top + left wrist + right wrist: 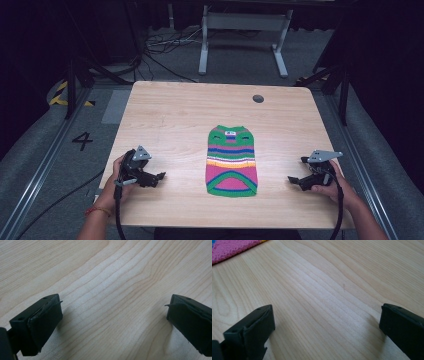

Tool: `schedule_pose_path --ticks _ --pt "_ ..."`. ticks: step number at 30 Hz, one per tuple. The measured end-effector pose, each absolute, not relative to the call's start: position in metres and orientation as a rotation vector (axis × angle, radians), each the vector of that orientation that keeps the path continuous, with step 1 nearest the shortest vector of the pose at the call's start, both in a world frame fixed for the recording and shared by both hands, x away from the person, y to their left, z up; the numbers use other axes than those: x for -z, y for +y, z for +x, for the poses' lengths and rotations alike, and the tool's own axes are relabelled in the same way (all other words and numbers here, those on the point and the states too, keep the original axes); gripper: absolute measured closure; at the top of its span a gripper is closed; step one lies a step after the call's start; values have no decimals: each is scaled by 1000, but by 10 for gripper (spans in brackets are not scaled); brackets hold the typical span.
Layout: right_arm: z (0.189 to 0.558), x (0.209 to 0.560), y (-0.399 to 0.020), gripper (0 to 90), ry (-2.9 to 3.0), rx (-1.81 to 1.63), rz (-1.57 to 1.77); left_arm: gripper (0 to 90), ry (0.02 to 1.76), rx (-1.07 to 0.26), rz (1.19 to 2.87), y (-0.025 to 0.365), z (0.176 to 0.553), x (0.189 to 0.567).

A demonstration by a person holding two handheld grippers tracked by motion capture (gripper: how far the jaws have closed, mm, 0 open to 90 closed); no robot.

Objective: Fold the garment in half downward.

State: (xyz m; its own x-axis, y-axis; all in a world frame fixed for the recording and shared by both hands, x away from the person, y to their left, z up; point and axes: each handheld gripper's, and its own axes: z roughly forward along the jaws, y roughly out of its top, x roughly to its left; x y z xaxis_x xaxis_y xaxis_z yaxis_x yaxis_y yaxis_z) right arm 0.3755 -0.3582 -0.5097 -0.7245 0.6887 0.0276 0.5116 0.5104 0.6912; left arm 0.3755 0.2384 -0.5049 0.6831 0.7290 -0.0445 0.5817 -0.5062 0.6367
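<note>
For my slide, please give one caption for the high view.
Striped knitted garment flat on wooden table, open left gripper and right gripper resting either side.

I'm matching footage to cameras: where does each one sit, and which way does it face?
High view: above the person's side, facing forward and down on the table, striped knit, both hands, left gripper, right gripper.
Left gripper view: on that gripper, facing bare wood between open jaws.
Right gripper view: likewise, toward the knit's pink corner.
Shared: high and right views show the knit.

Light wooden table (165,115), round hole (258,98), white frame (245,22) behind
</note>
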Motion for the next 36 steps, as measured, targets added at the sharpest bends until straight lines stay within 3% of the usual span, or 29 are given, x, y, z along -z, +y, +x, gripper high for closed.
schedule_pose_path --ticks 16,20,22,24,26,36 --pt "374 509 -361 4 2465 -1002 1075 24 989 -315 2255 241 364 504" --pt "374 508 -364 91 2447 -1007 1086 49 975 -298 2270 242 365 503" --pt "374 505 -366 234 2440 -1021 1089 50 959 -287 2293 242 368 501" --pt "374 503 -366 208 2429 -1004 1096 82 971 -295 2291 241 372 499" --pt "375 502 -367 204 2435 -1006 1098 195 969 -298 2293 240 374 497" --pt "392 478 -354 270 2456 -1020 1046 246 897 -299 2297 221 395 476"
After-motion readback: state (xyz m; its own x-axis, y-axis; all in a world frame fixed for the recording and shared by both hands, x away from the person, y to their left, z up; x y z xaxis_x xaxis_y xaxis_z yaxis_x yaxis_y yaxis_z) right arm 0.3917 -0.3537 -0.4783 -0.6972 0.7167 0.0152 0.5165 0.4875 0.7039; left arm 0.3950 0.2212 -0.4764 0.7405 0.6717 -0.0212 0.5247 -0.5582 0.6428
